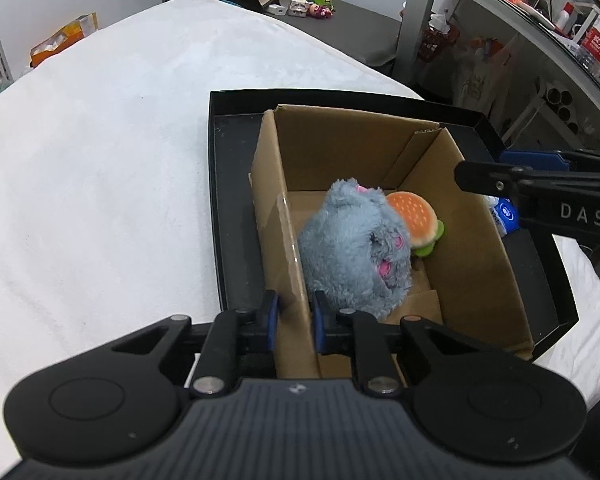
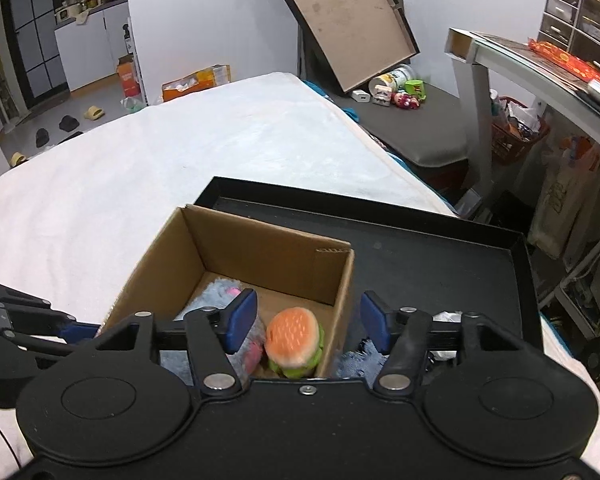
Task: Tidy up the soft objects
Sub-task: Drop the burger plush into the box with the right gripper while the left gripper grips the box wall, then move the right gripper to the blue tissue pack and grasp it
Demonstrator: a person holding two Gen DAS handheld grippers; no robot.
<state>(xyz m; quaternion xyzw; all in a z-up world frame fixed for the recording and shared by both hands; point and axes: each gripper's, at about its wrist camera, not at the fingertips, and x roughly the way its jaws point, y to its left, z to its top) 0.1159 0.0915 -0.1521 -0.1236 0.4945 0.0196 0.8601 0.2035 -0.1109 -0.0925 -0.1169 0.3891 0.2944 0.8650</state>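
An open cardboard box [image 1: 340,140] stands inside a shallow black tray [image 1: 228,184] on a white bed. In the box lie a fluffy grey plush with pink patches [image 1: 352,248] and a small burger plush [image 1: 414,216] against its far side. My left gripper [image 1: 295,312] is shut on the box's near left wall, one blue pad on each side of the cardboard. My right gripper [image 2: 308,320] is open above the box's right side, with the burger plush [image 2: 296,336] below its gap and untouched. The grey plush [image 2: 216,292] sits left of it.
A blue-and-white packet [image 1: 504,214] and a bluish cloth [image 2: 356,360] lie in the tray [image 2: 440,264] right of the box. The white bed cover [image 1: 100,160] spreads left and behind. A desk [image 2: 540,68] and cluttered shelves stand at the right, with a low bench with small toys [image 2: 404,98] behind.
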